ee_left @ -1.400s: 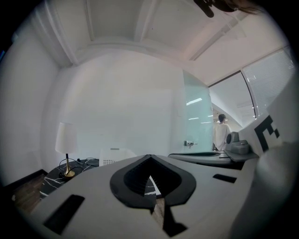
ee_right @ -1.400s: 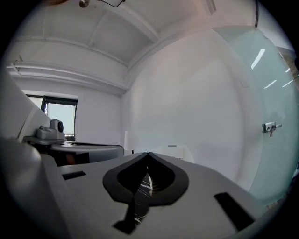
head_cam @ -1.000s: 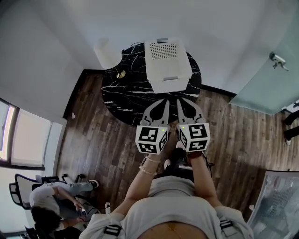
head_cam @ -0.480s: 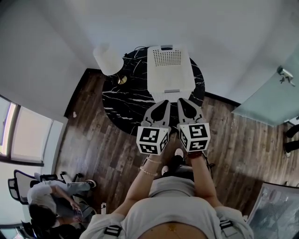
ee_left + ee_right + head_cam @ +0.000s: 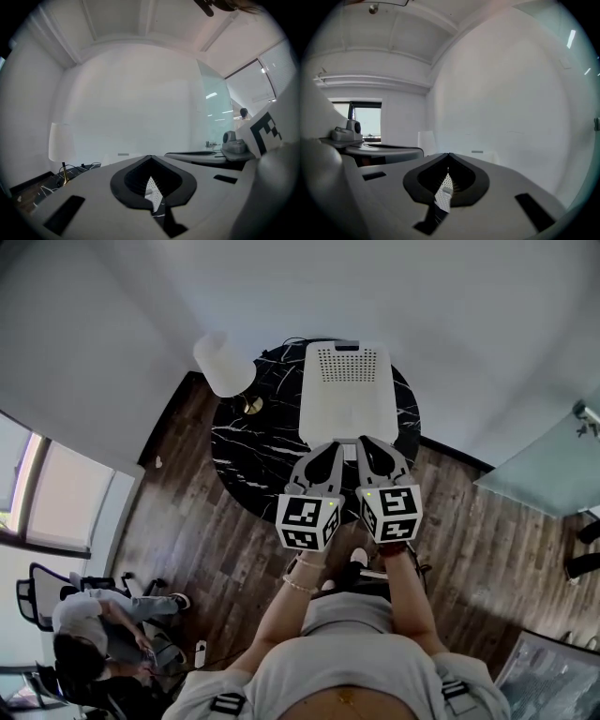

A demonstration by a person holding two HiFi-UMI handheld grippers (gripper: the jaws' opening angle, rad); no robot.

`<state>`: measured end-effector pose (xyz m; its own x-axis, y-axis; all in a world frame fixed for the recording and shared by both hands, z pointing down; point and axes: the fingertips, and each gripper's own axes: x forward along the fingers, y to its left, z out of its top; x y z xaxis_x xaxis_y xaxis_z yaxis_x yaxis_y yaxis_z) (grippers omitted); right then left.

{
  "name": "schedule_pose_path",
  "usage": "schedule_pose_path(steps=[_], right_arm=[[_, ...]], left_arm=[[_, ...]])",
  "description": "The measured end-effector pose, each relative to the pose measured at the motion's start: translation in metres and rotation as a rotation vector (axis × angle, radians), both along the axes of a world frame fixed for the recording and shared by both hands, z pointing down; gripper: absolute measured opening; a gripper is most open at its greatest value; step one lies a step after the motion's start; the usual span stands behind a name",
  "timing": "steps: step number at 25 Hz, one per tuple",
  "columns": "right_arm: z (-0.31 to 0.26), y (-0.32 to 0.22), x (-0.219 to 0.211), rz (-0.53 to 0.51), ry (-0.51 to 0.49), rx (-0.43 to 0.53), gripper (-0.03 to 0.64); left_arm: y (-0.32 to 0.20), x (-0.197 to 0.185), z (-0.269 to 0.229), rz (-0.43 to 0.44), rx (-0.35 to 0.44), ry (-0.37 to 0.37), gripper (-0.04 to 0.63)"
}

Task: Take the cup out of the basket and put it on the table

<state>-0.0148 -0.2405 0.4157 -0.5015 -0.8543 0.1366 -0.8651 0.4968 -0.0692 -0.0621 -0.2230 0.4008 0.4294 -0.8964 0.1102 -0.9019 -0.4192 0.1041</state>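
Note:
A white perforated basket [image 5: 345, 395] stands on the round black marble table [image 5: 253, 446]. Its inside does not show and no cup is in sight. My left gripper [image 5: 333, 446] and right gripper [image 5: 365, 442] are held side by side, jaws shut and empty, tips just over the basket's near edge. In the left gripper view the shut left gripper [image 5: 150, 157] fills the lower frame, with a sliver of basket [image 5: 151, 188] showing through its opening. The right gripper view shows the right gripper [image 5: 449, 154] shut the same way over the basket [image 5: 444, 190].
A lamp with a white shade [image 5: 223, 364] stands at the table's left rim, with cables beside it. White walls close in behind the table. A glass door [image 5: 553, 465] is at the right, and a seated person [image 5: 94, 634] is on the wooden floor at lower left.
Both grippers, still shut and side by side, have come closer to the table; their tips now reach the basket's near edge.

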Motion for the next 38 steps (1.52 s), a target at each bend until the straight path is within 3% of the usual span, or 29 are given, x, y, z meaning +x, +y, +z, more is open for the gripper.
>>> schedule_pose_path(steps=[17,38], right_arm=[[0.003,-0.026,0.014,-0.079,-0.003,0.000,0.008],[0.009,-0.084,0.011,-0.013,0.010,-0.019,0.008]], left_arm=[[-0.023,0.017,0.003,-0.073,-0.004,-0.007,0.006],[-0.085,0.018,0.009,0.013,-0.023,-0.010,0.006]])
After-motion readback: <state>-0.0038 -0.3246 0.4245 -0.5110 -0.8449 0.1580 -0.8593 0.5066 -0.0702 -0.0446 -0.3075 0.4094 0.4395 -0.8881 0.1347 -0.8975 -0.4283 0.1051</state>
